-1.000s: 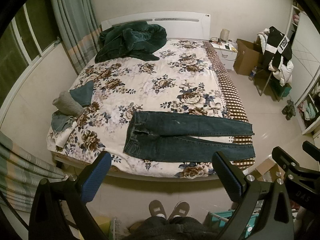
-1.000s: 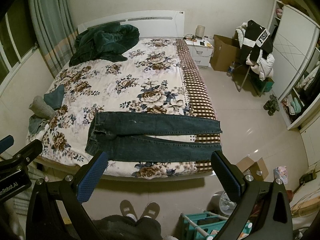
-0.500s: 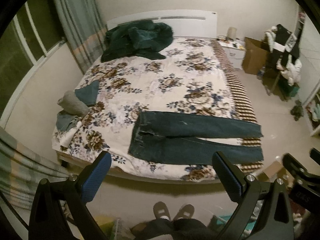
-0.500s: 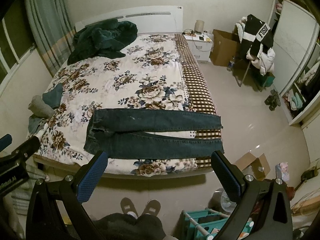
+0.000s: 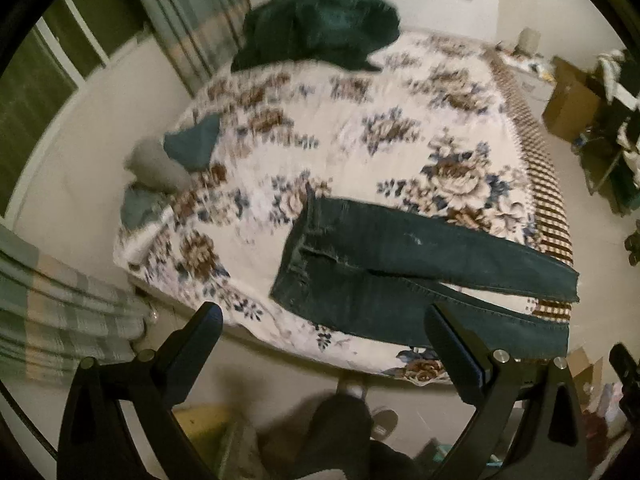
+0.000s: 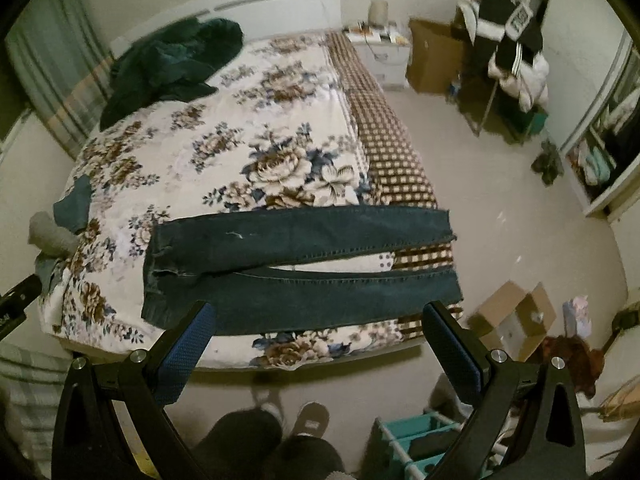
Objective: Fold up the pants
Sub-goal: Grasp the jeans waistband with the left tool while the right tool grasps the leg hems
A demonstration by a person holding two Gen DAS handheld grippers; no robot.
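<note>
Jeans (image 6: 304, 268) flat on bed (image 6: 280, 152), legs splayed, unfolded. Left gripper (image 5: 324, 340) and right gripper (image 6: 316, 336) released, empty, above bed edge. Advise: pinch near leg's waist and hem, lay squarely over far leg.

Dark blue jeans (image 6: 304, 264), floral white bedspread (image 6: 248, 128), brown checked sheet (image 6: 384, 136)

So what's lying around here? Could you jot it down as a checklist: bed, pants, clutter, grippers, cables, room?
Surface: bed with floral quilt.
Job's things: jeans lie flat across the near edge, unfolded, legs slightly apart, waist to the left.
Clutter: green jacket by the headboard; small folded clothes at the left edge.
Grippers: left gripper and right gripper open, holding nothing, short of the bed.
Cables: nothing seen.
Surroundings: curtain, nightstand, open box on the floor, chair with clothes.
</note>
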